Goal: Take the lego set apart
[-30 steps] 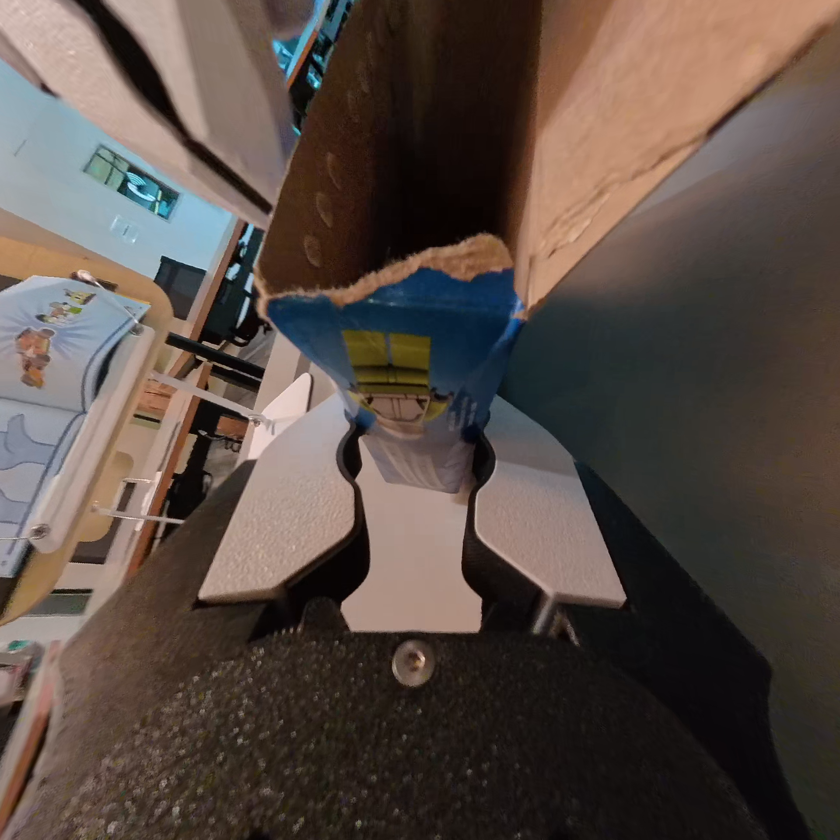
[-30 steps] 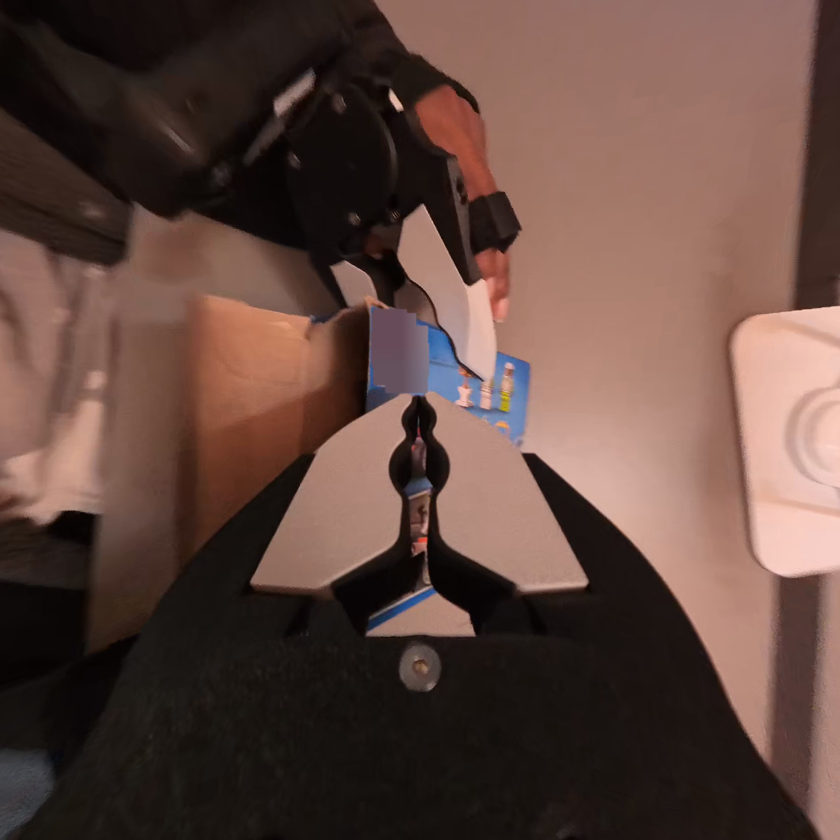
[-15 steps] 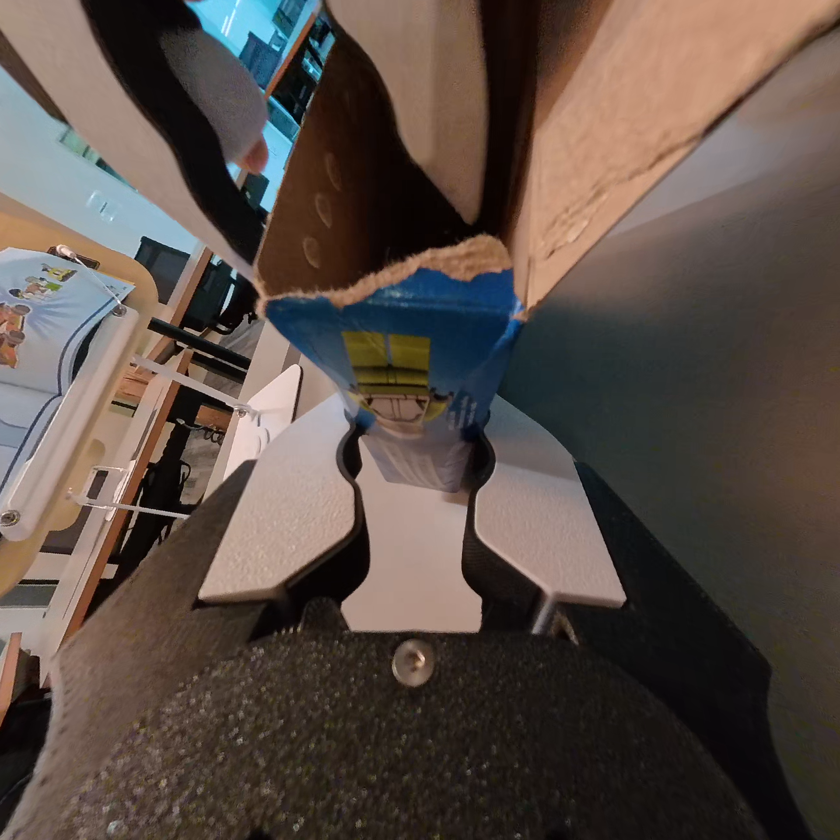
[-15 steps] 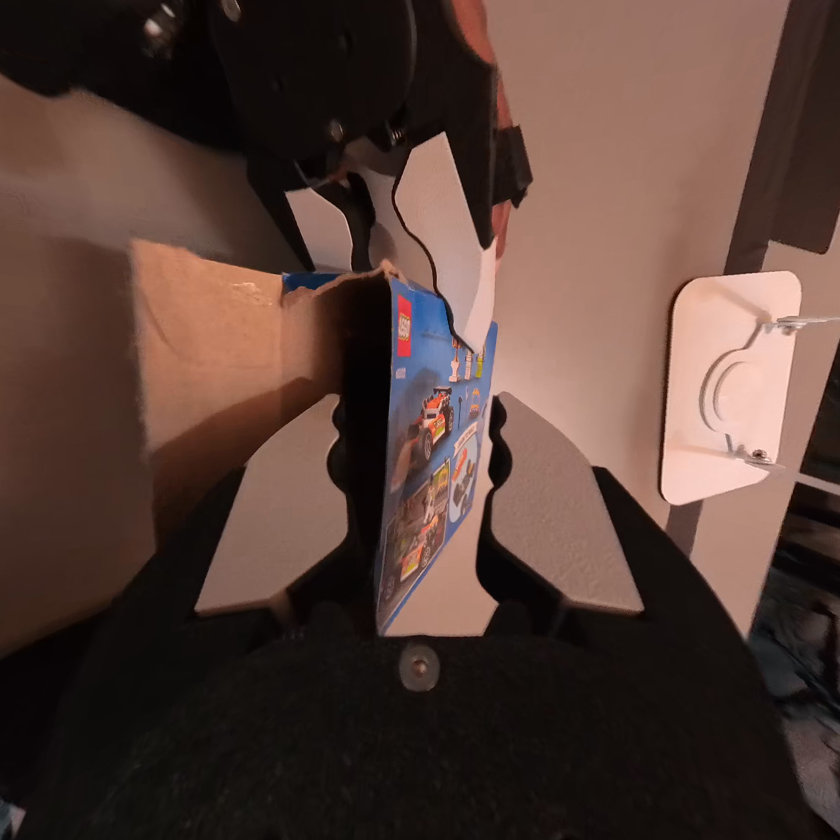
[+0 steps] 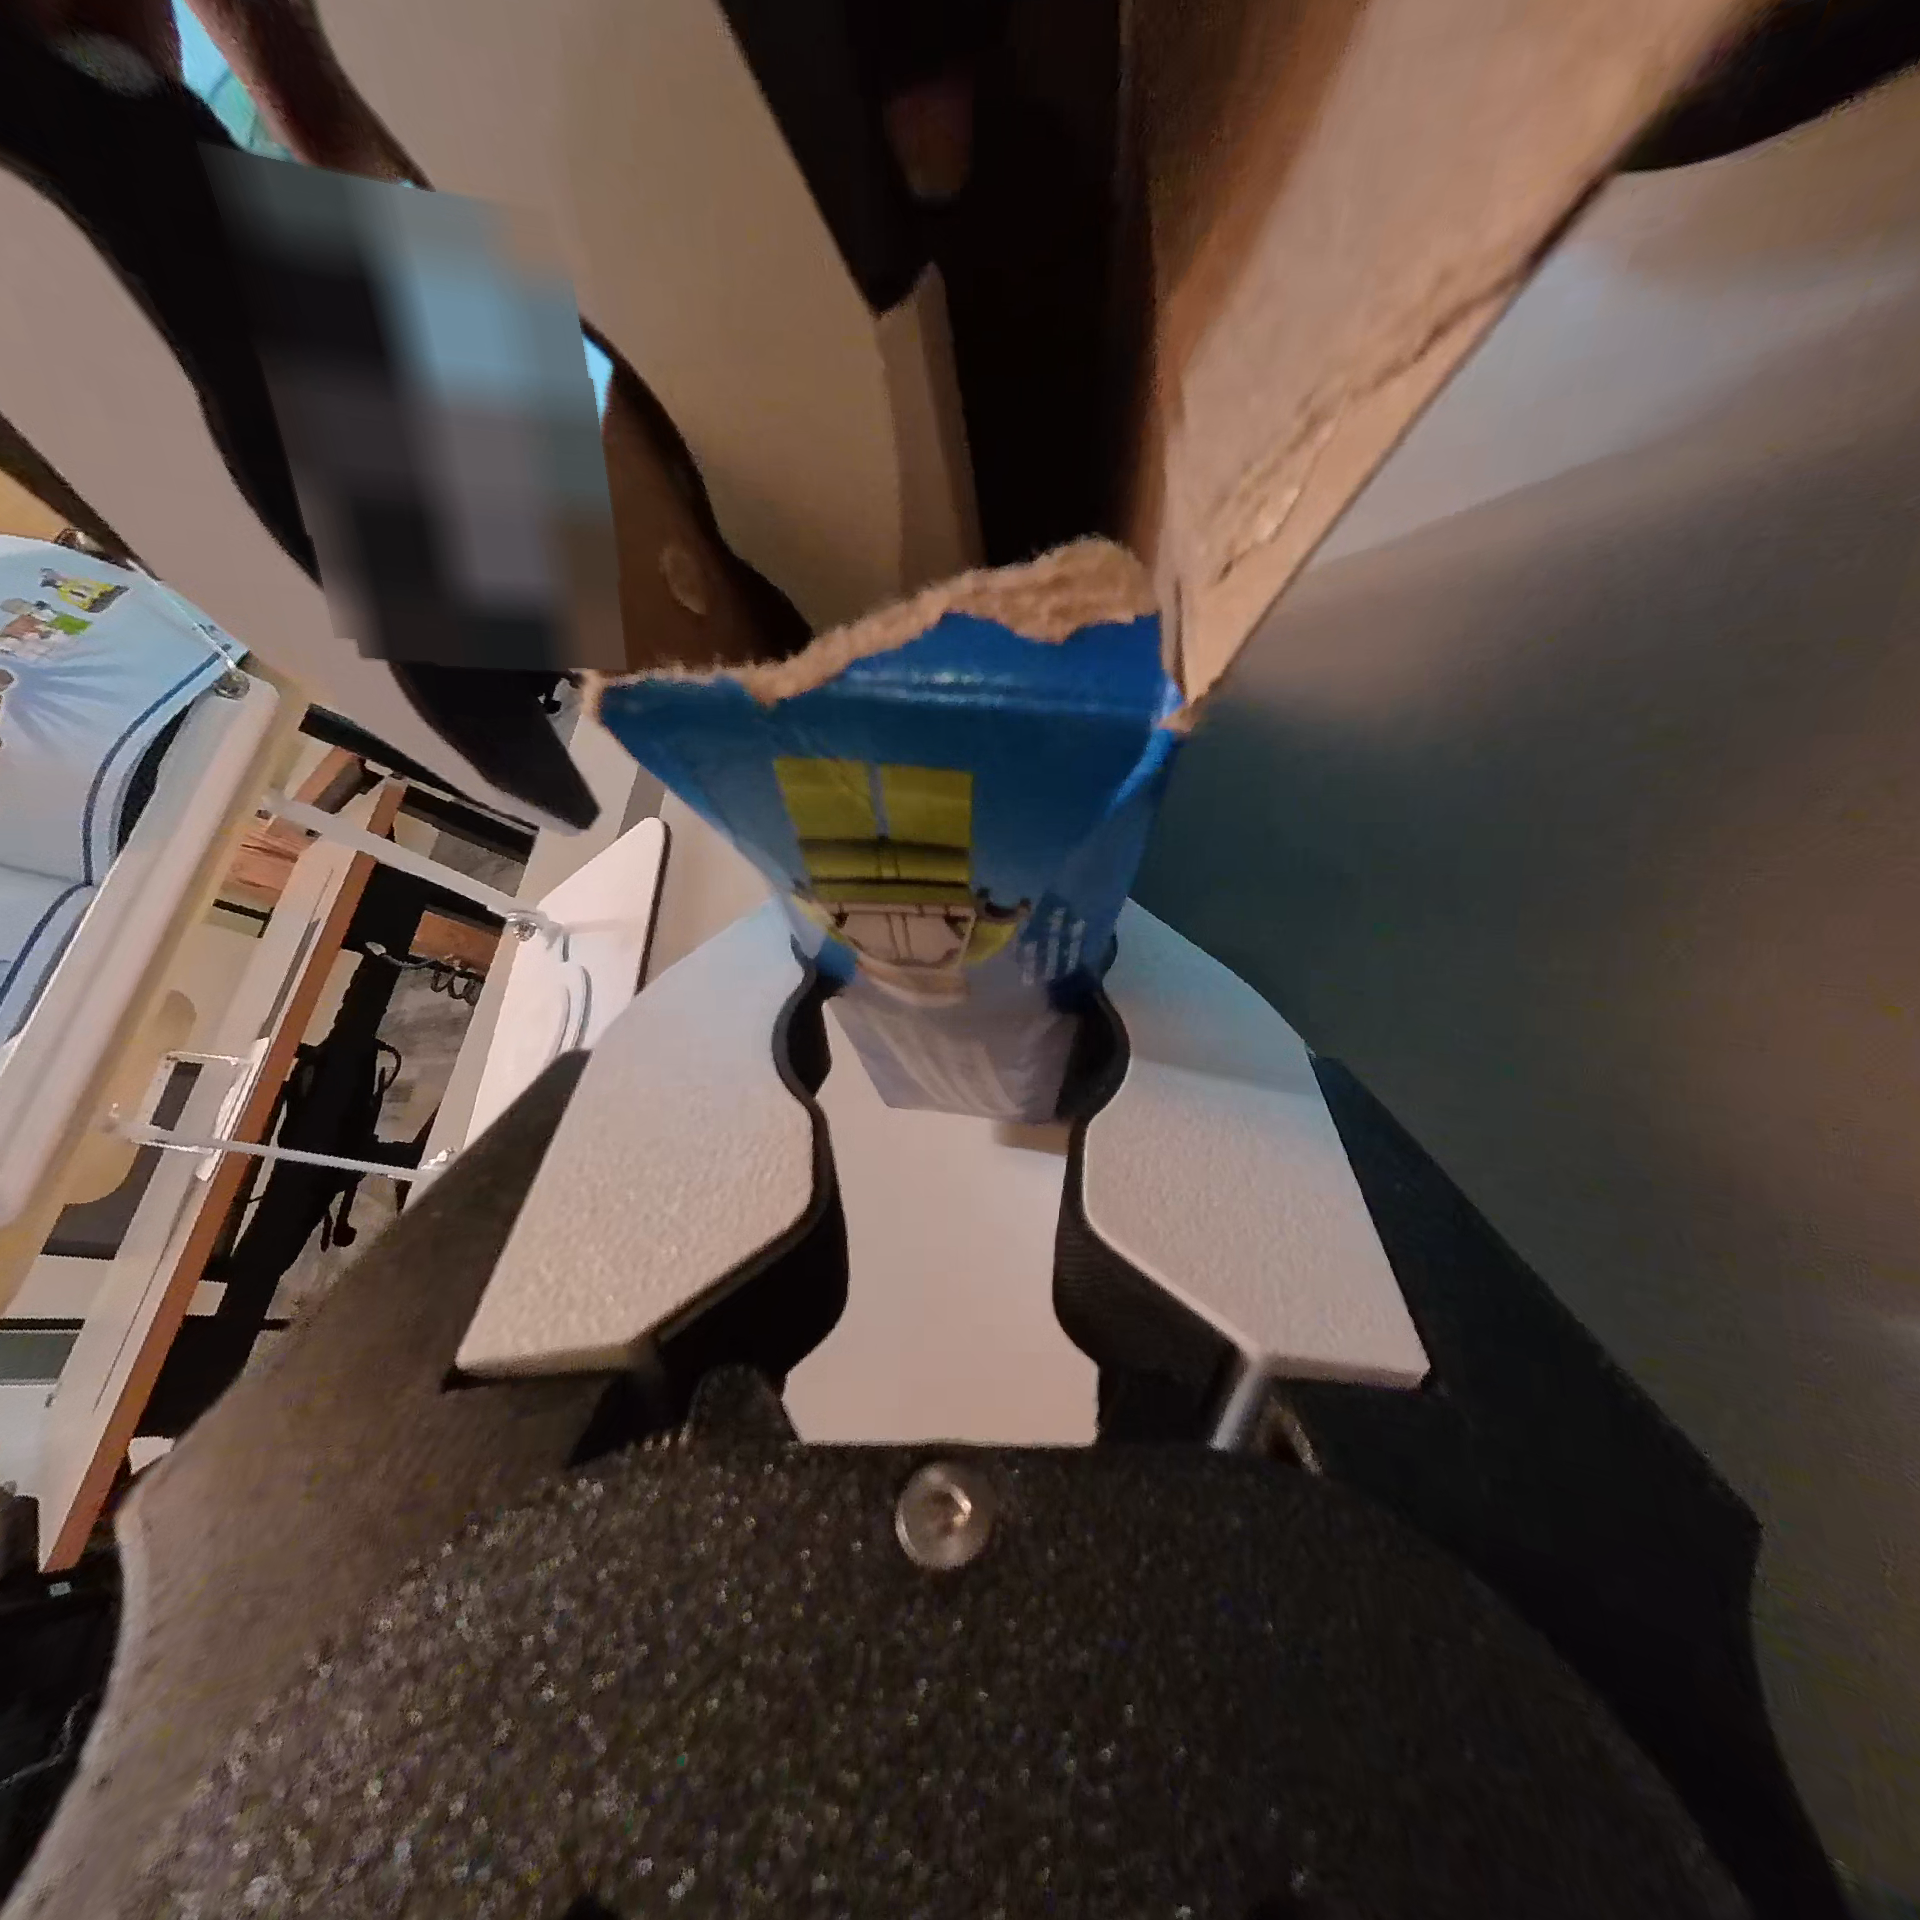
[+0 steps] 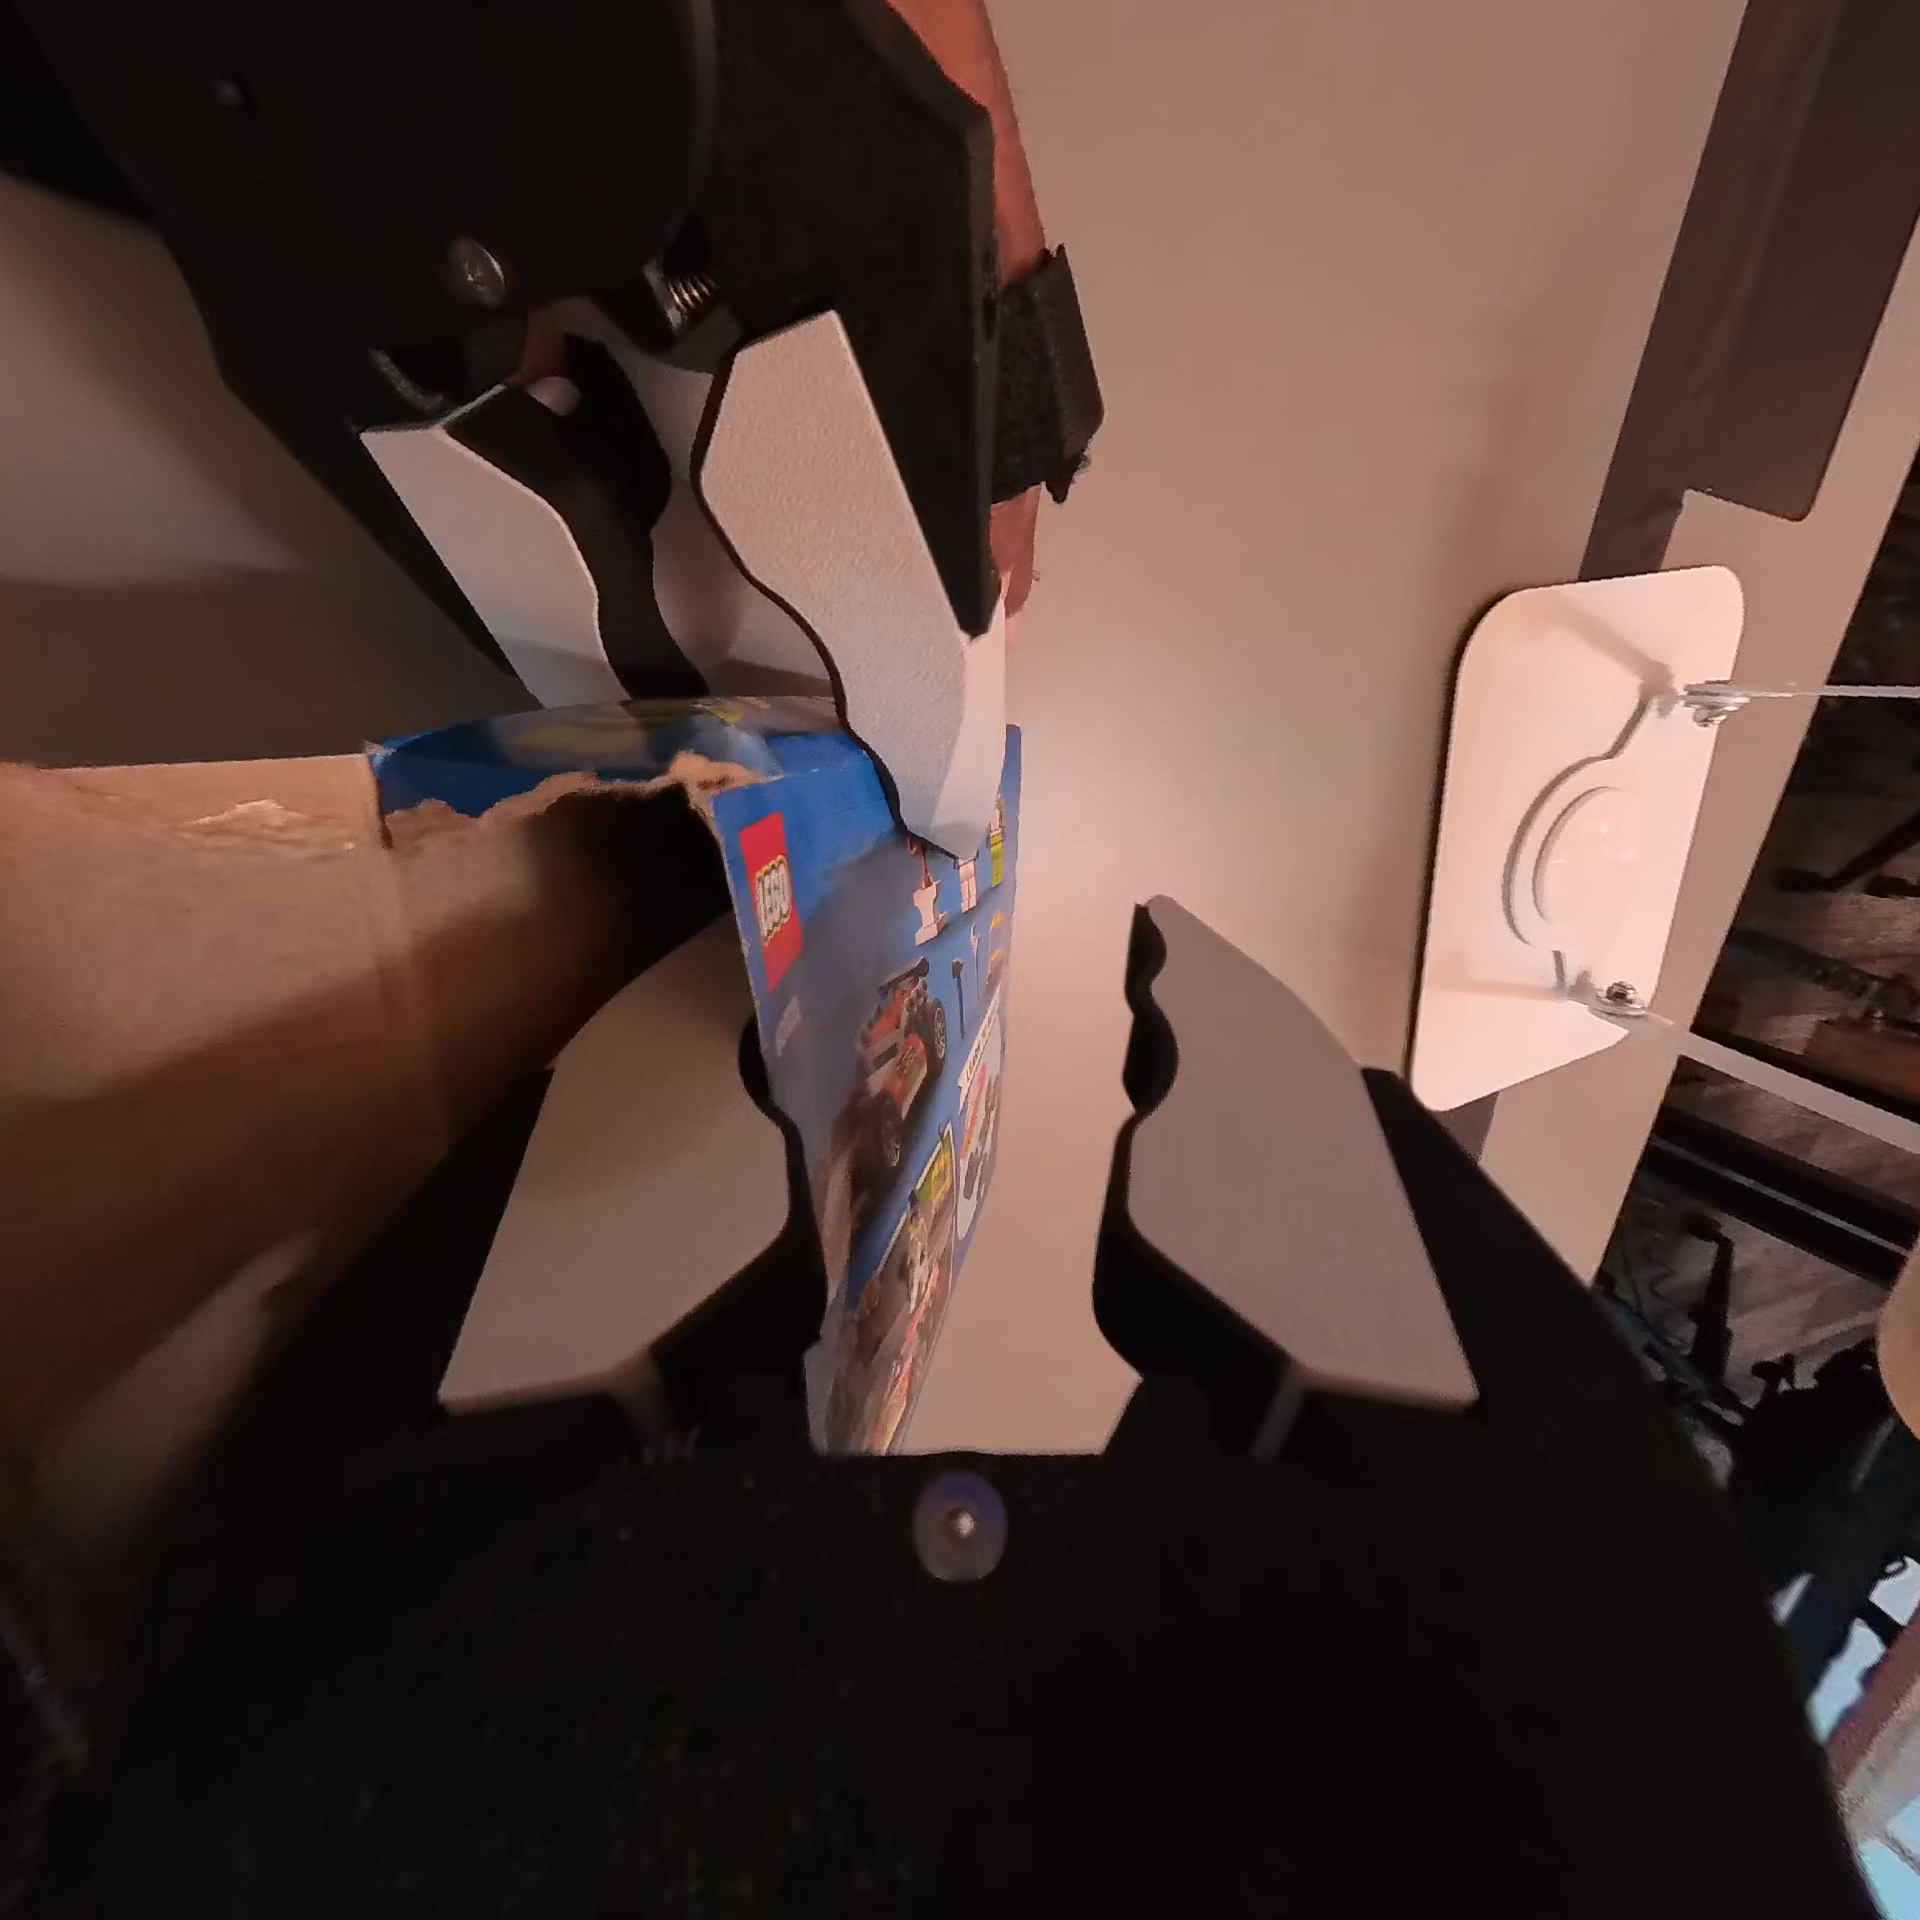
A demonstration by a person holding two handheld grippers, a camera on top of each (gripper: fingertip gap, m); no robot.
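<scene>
Left tongs (image 5: pixel 951 1023) clamped on the torn blue box (image 5: pixel 914 821), centre frame. Right tongs (image 6: pixel 951 997) apart, box panel between them; white bracket (image 6: pixel 1569 842) at right, on the tabletop (image 6: pixel 1299 416).

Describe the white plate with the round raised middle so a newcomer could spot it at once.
Start in the right wrist view at the pale table that fills the middle. At its right edge, beside the dark frame, stands the white plate, a rounded rectangle with a circular boss. Thin metal rods bolted to its right side set it apart from the blue lego box.
</scene>
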